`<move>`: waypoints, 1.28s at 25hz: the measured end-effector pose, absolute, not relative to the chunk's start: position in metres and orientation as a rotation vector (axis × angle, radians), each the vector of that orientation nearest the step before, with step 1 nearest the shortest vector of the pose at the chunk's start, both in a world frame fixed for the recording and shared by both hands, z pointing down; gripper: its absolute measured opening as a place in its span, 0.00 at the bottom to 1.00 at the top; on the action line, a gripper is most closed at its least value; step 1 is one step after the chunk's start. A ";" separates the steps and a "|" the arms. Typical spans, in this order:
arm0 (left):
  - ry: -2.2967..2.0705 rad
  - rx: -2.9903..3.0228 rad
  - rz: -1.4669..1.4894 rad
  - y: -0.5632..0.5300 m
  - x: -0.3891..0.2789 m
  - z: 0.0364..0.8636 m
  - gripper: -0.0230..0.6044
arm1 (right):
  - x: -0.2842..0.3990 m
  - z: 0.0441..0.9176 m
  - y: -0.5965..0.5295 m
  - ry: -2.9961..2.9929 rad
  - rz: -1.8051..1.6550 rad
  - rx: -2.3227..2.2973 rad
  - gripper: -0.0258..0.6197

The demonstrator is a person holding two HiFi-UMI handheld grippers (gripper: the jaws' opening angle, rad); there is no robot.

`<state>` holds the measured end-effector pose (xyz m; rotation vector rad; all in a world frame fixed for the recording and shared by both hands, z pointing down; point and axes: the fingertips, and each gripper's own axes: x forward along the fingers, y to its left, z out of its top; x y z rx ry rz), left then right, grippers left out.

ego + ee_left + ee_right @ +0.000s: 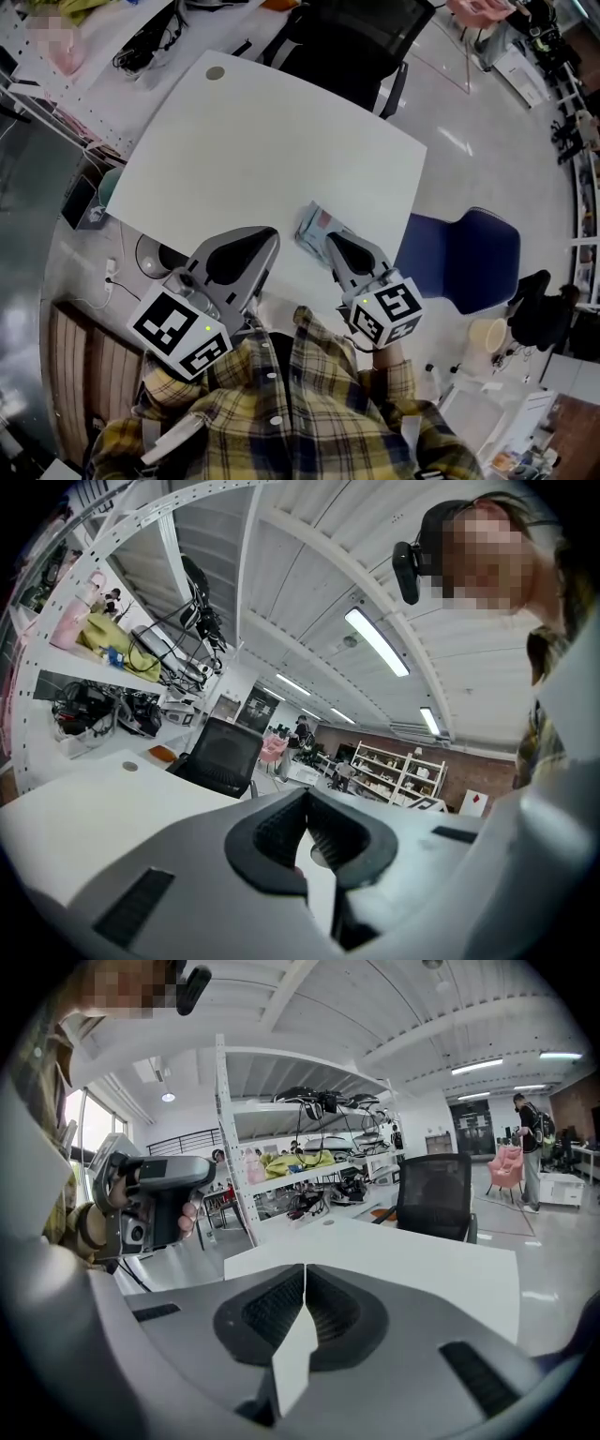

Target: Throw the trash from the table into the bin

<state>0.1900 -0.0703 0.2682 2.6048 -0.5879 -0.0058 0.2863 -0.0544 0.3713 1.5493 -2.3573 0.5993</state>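
1. Fingers (272, 1312) of the right gripper (305, 1267) are shut tip to tip, and it tilts down over the near edge of the white counter (262, 141).
2. Closed tip to tip as well are the fingers of the left gripper (306, 795), which sits at 9 o'clock of the right one in the head view.
3. Trash: a crumpled wrapper (311, 225) lies near the counter's 5 o'clock edge, at 11 o'clock of the right gripper's tips; contact cannot be told.
4. Beyond the counter, a black office chair (361, 42) stands at 12 o'clock and a blue chair (469, 258) at 4 o'clock.
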 end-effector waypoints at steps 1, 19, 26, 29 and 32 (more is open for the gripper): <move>-0.589 2.600 -0.002 -0.071 0.189 0.270 0.05 | 0.286 0.376 -0.055 -2.349 0.611 1.539 0.04; -0.660 2.517 0.046 -0.069 0.154 0.298 0.05 | 0.286 0.499 -0.053 -2.101 0.710 1.200 0.22; -0.676 2.482 0.077 -0.061 0.151 0.313 0.05 | 0.296 0.544 -0.047 -2.007 0.724 1.086 0.22; -0.679 2.475 0.087 -0.059 0.150 0.318 0.05 | 0.298 0.556 -0.048 -1.982 0.725 1.061 0.22; -0.690 2.469 0.090 -0.058 0.149 0.321 0.05 | 0.300 0.564 -0.048 -1.964 0.739 1.039 0.22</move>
